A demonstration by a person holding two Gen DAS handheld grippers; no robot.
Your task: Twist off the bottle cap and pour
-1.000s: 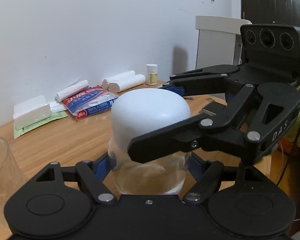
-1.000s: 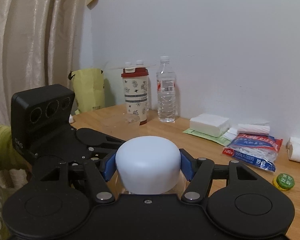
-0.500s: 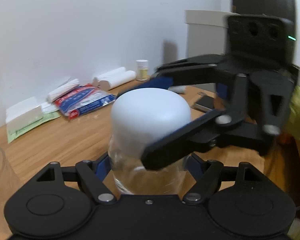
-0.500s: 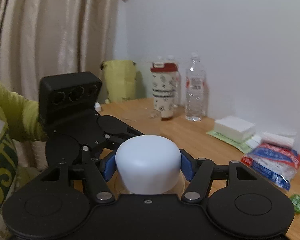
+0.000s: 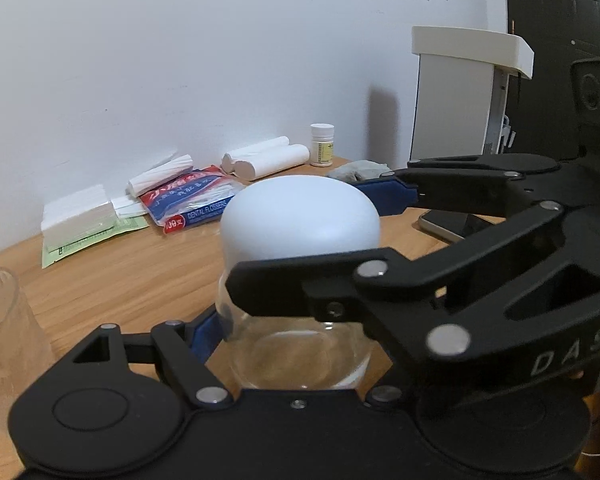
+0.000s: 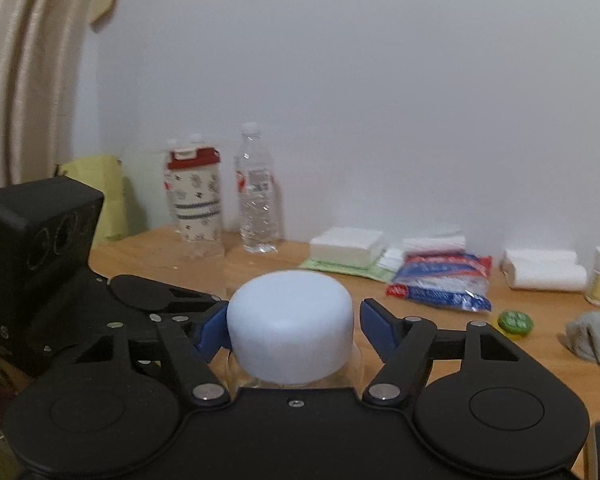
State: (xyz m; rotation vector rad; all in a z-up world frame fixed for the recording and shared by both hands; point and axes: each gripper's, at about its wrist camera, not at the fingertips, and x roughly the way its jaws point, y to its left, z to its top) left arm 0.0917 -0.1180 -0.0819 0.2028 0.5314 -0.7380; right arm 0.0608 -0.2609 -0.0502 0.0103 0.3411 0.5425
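A clear glass bottle (image 5: 300, 360) with a domed white cap (image 5: 300, 220) stands on the wooden table. My left gripper (image 5: 296, 332) is shut on the glass body below the cap. My right gripper (image 6: 294, 326) reaches in from the right, level with the cap (image 6: 292, 320). Its blue pads (image 6: 374, 322) stand a little off the cap's sides, so it is open. In the left wrist view one right finger (image 5: 300, 284) crosses in front of the cap and the other (image 5: 392, 196) lies behind it. A clear glass (image 5: 0, 328) stands at the left.
Along the wall are a tissue pack (image 5: 76, 216), a dental flosser bag (image 5: 192, 200), paper rolls (image 5: 268, 158) and a pill bottle (image 5: 322, 145). A phone (image 5: 456, 224) lies at right. A patterned tumbler (image 6: 196, 196), a water bottle (image 6: 258, 200), a green cap (image 6: 515, 320) and a grey cloth (image 6: 596, 336) show too.
My right gripper turned about the cap and back, then opened: its pads, pressed on the cap before, now stand off it. The left gripper kept hold of the bottle.
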